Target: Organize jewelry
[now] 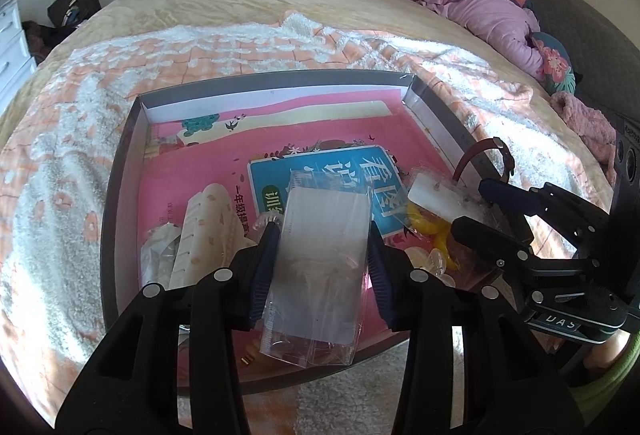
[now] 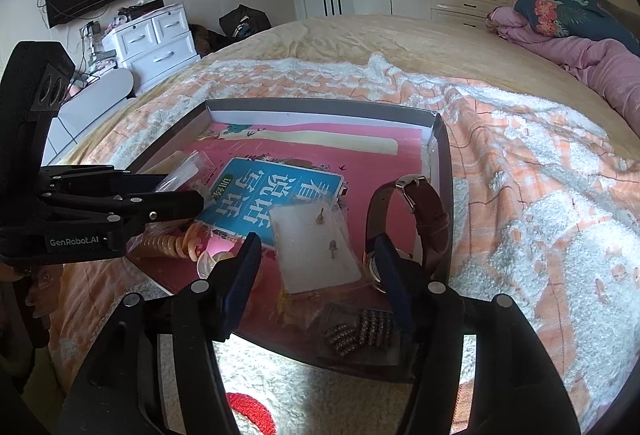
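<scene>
**Fingers of the left gripper hold one packet; the right straddles the next**

Fingers [image 1: 266, 259] of the left gripper [image 1: 320, 267] press in from both sides on a clear plastic packet with a white card inside [image 1: 320, 259]. The packet's long axis runs near to far, in line with the fingers, and its near end hangs past the near wall of the shallow grey cardboard tray [image 1: 120, 163]. It is lifted above the tray's floor, and the gripper comes in level from the near edge.

To the right, the right gripper [image 2: 316, 267] has its fingers set wide apart with nothing between them in a grasp. Directly ahead of it, between the blue pads, lies a flat clear sleeve holding a white card with two small stud earrings [image 2: 316, 251]. The card's long axis runs near to far but leans a little leftward at the far end. The right gripper is plainly the nearer one to it, tilted downward over the tray's near right corner.

Just near of that card sits a pair of dark beaded earrings in a clear bag [image 2: 360, 331]. A brown leather strap watch [image 2: 424, 215] stands looped just right of the card, its case touching or nearly touching the right finger. A judgement: closing here risks catching the watch, so a slight leftward shift may be called for.

Farther in, a pink book with a blue title panel [image 2: 280, 195] lines the tray floor, all resting on a peach and white fluffy blanket [image 2: 540, 195].
</scene>
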Demonstrator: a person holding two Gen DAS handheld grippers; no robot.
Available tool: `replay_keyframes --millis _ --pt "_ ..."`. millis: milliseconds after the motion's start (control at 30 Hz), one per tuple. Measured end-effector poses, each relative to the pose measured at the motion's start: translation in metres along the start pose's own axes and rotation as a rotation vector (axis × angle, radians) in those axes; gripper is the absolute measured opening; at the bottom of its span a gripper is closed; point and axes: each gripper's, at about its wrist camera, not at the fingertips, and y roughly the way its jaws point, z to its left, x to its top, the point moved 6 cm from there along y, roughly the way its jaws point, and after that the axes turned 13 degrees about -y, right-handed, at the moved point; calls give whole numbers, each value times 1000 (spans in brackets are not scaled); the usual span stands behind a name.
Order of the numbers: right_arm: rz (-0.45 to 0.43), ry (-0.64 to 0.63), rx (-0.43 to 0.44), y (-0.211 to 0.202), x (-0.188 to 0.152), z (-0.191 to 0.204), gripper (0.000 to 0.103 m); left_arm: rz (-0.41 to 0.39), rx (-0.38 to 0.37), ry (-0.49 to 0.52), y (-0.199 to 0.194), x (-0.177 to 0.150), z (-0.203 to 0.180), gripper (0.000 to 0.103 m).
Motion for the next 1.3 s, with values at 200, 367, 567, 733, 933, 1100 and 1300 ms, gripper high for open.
replay_keyframes --millis 200,367,567,733,933,1100,1300 --pt "-6 9 -10 -10 -3 -1 64 5 3 -2 1 -1 0 41" --pt "-19 36 -15 -19 -6 -3 74 -2 4 1 -1 -2 1 53" --pt "-32 49 -28 -29 -7 -5 78 -9 4 0 -5 -3 1 60" --pt "-37 67 -39 -35 -7 -8 85 -24 10 -8 -12 -2 3 71" --pt "-32 67 -53 -42 -6 -8 86 -38 -3 -33 -22 -2 7 81" --pt "-42 70 -63 -52 -4 -5 93 -67 15 -26 -35 -6 5 93" --pt "-79 61 -78 -75 1 1 97 -107 24 -31 -58 -10 5 93"
